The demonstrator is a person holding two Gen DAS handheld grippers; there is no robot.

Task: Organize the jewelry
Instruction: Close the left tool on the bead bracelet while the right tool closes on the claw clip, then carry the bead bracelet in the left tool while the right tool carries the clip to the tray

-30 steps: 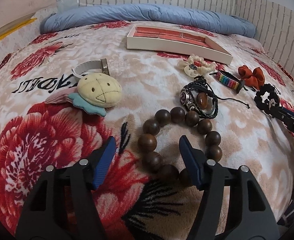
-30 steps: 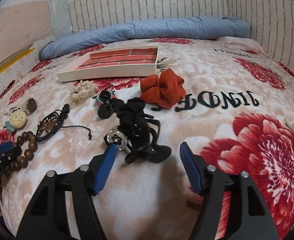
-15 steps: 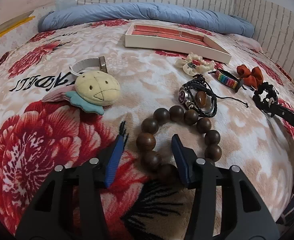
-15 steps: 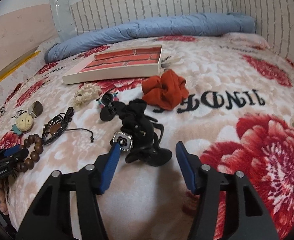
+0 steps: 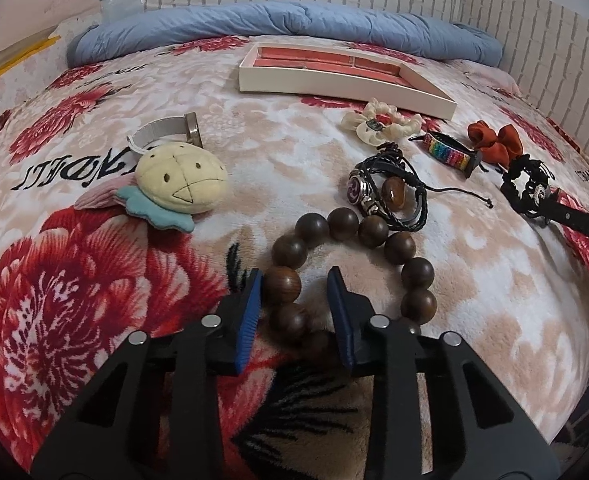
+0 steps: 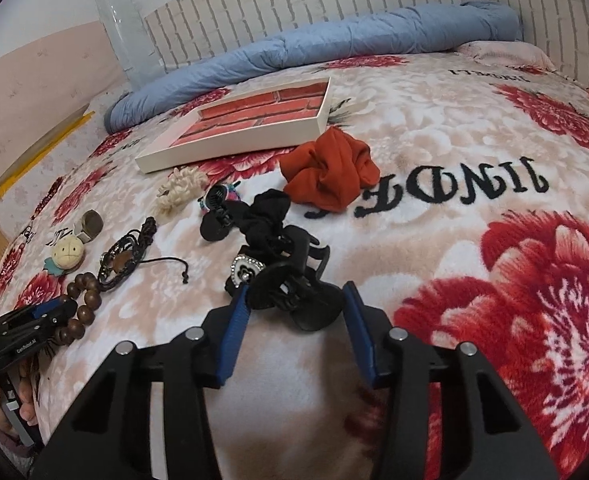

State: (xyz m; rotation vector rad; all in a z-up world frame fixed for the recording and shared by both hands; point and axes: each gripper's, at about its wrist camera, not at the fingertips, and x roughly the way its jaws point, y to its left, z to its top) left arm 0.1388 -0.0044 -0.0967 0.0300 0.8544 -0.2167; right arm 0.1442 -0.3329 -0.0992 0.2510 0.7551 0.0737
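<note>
A brown wooden bead bracelet point(image 5: 368, 226) lies on the flowered blanket. My left gripper point(image 5: 294, 276) straddles its near-left beads; the jaws are closing, the left pad touches a bead, and the right pad still stands off it. In the right wrist view a black claw hair clip point(image 6: 290, 280) lies between the fingers of my right gripper point(image 6: 294, 288). Those jaws are also closing and sit close against the clip on both sides without squeezing it. A black scrunchie point(image 6: 266, 216) with a heart charm lies just behind the clip. The white tray point(image 5: 334, 80) with a red brick-pattern floor sits further back.
On the blanket lie a plush charm point(image 5: 182, 184), a silver band point(image 5: 162, 132), a leather bracelet point(image 5: 390, 196), a cream flower scrunchie point(image 5: 378, 120), a rainbow bracelet point(image 5: 450, 154) and an orange scrunchie point(image 6: 330, 172). A rolled blue duvet point(image 5: 286, 24) lines the brick-pattern wall.
Both pairs of jaws have narrowed. The left now flanks the bracelet's near beads. The right gripper has edged forward, so the claw clip lies between its fingers.
</note>
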